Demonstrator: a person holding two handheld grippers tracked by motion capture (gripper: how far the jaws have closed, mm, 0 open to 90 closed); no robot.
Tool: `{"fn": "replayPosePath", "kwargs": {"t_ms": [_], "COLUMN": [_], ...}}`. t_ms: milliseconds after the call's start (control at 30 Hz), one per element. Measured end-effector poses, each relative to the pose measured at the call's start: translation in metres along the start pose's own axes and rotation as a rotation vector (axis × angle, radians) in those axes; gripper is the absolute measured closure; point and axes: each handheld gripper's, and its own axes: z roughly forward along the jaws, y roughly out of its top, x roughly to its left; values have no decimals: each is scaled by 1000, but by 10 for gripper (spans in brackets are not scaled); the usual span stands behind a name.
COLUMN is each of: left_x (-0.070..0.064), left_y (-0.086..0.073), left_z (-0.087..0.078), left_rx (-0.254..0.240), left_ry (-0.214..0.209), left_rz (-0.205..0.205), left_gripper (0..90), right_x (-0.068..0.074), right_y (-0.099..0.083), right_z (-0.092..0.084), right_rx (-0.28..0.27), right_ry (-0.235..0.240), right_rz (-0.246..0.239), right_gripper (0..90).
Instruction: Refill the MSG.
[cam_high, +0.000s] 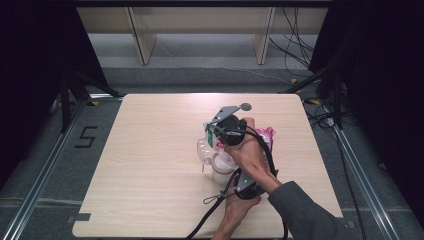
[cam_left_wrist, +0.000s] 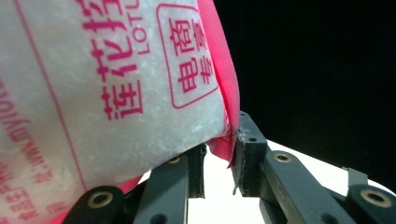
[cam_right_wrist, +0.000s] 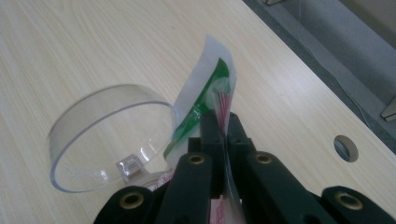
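Right gripper view is showing the right tool (cam_right_wrist: 225, 122) clamping the white-and-green top strip (cam_right_wrist: 205, 88) of the pink-printed white plastic sachet (cam_left_wrist: 93, 88), just beside a clear round plastic jar (cam_right_wrist: 105, 135). Farther along, the left tool (cam_left_wrist: 219, 156) is seemingly pinching its pink lower corner above the bench (cam_high: 150, 150).

Readable markings, for your record:

1. White bag (cam_left_wrist: 116, 79) with pink print, its pink edge pinched between your left gripper's (cam_left_wrist: 219, 163) fingers (cam_left_wrist: 247, 149): Latin letters "LOTU", cut off by the frame, run beside large pink Chinese characters above the fingers; a rounded pink box holds four more characters, seemingly "电商专供".
2. Floor (cam_high: 60, 145) left of the table: a dark "5".
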Motion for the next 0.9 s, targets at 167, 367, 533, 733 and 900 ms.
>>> {"fn": "replayPosePath", "kwargs": {"t_ms": [167,367,533,733,900], "left_x": [1,2,2,2,2], "left_y": [0,0,-1,0,0], "left_z": [0,1,1,1,2], "left_rx": [1,-2,-2,0,3], "left_ry": [10,-19,-19,-19,-20], "left_rz": [5,16,12,14,17], "left_gripper": [766,765,766,766,765], "right_x": [-1,0,-1,-1,-3], "right_y": [0,0,-1,-1,-2], "right_z": [0,0,-1,-1,-2], "right_rx": [-7,-14,-10,-19,-22], "right_ry": [-5,5,-4,0,-9], "right_rz": [-16,-2,4,18,16], "right_gripper": [900,900,900,900,900]}}
